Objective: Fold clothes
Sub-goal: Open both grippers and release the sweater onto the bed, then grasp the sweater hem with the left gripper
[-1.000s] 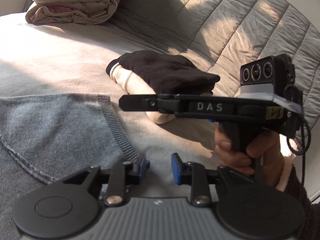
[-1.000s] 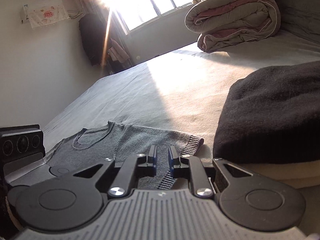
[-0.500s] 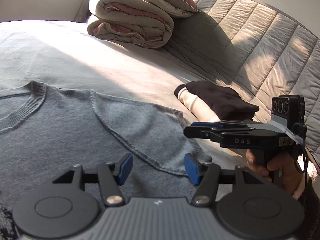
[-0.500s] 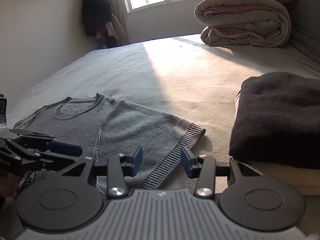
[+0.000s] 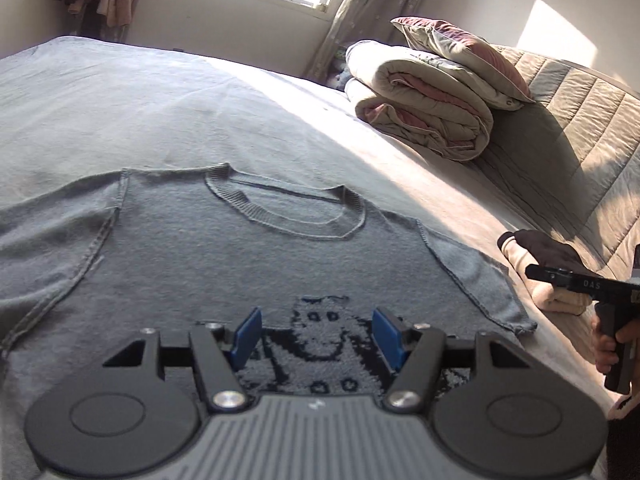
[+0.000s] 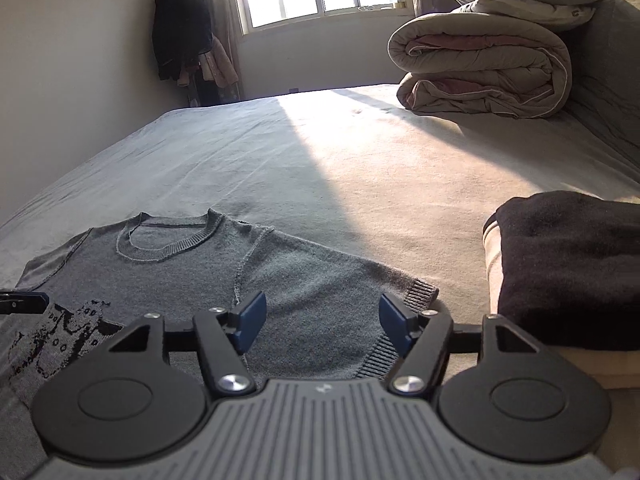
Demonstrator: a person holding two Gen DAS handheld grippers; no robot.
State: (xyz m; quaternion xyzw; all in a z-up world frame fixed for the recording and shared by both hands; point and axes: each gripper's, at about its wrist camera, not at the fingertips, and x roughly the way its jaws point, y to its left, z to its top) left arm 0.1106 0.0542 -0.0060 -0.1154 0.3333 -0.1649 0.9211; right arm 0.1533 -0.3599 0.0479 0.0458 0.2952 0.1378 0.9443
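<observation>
The grey sweater (image 5: 256,264) lay flat and face up on the bed (image 5: 132,92), toward its near edge, neckline pointing to the window and both short sleeves spread out to the sides. A dark knitted animal motif (image 5: 320,344) showed on the chest. The left gripper (image 5: 316,334) hung just over that motif, its jaws opening with nothing between them. The right gripper (image 6: 322,322) hovered over the sleeve with the ribbed cuff (image 6: 420,294), jaws likewise opening and empty; no cloth was pinched by either. Judging by this, the fold had not yet begun. To do it well, each gripper would want to take one layer edge cleanly, say the cuff and the shoulder on the same side, and carry that side across the body in one level sweep so the knit did not bunch. Beside the cuff, toward the bed's right side, sat a folded pile of black and cream clothes (image 6: 568,264); further back lay a rolled quilt (image 6: 480,68).
</observation>
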